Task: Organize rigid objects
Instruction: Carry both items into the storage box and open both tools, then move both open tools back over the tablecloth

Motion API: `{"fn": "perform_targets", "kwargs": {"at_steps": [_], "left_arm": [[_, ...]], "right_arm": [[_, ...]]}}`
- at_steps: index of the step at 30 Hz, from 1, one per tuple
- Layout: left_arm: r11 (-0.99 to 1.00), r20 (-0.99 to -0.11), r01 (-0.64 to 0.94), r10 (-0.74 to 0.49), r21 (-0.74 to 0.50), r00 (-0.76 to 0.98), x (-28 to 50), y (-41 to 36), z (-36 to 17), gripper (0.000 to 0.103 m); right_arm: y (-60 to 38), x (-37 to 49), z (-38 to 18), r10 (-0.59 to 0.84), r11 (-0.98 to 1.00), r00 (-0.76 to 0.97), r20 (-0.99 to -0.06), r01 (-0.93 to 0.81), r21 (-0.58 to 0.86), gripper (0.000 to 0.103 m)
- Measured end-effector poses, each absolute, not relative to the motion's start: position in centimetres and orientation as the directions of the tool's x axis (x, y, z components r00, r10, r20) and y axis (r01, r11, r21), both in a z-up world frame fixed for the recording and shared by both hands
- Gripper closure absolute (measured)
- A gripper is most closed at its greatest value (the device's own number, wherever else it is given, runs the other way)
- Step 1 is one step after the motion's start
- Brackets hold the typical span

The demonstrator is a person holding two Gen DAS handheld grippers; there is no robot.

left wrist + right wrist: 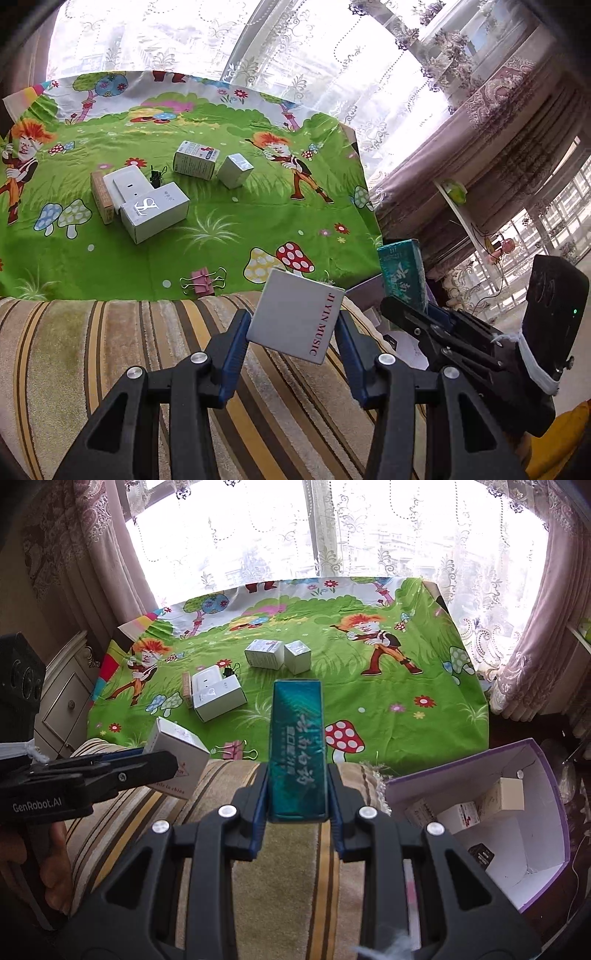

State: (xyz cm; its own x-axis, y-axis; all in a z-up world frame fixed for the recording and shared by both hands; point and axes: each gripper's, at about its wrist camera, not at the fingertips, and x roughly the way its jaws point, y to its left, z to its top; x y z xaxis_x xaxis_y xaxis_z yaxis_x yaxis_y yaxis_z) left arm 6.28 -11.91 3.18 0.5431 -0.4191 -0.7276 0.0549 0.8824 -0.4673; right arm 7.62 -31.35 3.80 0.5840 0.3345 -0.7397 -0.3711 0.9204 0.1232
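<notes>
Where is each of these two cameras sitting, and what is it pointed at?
Left wrist: rides the left tool, looking down its fingers at the white box it grips; the right tool shows alongside.
Right wrist: rides the right tool, gripping a teal box; the left tool and a hand show.
Both share the green cartoon cloth and its boxes.

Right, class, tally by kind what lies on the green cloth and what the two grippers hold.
Boxes on the green cloth: 5
Pink binder clip: 1
Small black item, unclear: 1
Boxes held, white box in left gripper, teal box in right gripper: 2
Total: 9
</notes>
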Motion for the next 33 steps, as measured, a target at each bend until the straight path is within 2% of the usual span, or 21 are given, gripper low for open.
{"fn": "perform_targets", "kwargs": {"at_steps": [9,18,21,24,29,33], "left_arm": [[0.854,-0.732,0.154,-0.507,-0.496,0.456,7.5,-17.9,3.2,0.055],[0.785,-0.686,0.314,-0.619,-0.534,0.382,8.0,-24.0,3.3,0.055],[0.762,-0.679,0.360,-0.645,-0.539,0.349,7.8,-25.2,3.1,0.051],[0.763,-0.685,0.338,-0.645,-0.551,0.339,7.9,-24.9,2.8,0.039],[0.760,-0.673,0.293,-0.650,-0.581,0.353,8.0,-23.6,2.9,0.038],[0.783,-0.672,0.294,-0.621,-0.548,0.403,7.6,-22.3,3.5,0.038]], "right_arm": [[-36.9,7.8,5.0,0.228,0.966,0.658,-0.717,-0.243,0.084,0.071],[-42.7,7.6,5.8,0.154,0.988,0.697,-0.701,-0.107,0.110,0.070],[-43.6,7.2,5.8,0.131,0.991,0.704,-0.698,-0.087,0.099,0.070],[-43.6,7.3,5.5,0.111,0.994,0.696,-0.709,-0.086,0.072,0.070],[-43.0,7.2,5.5,0.145,0.989,0.696,-0.704,-0.112,0.093,0.070],[-42.6,6.9,5.8,0.168,0.986,0.701,-0.693,-0.123,0.115,0.067]]}}
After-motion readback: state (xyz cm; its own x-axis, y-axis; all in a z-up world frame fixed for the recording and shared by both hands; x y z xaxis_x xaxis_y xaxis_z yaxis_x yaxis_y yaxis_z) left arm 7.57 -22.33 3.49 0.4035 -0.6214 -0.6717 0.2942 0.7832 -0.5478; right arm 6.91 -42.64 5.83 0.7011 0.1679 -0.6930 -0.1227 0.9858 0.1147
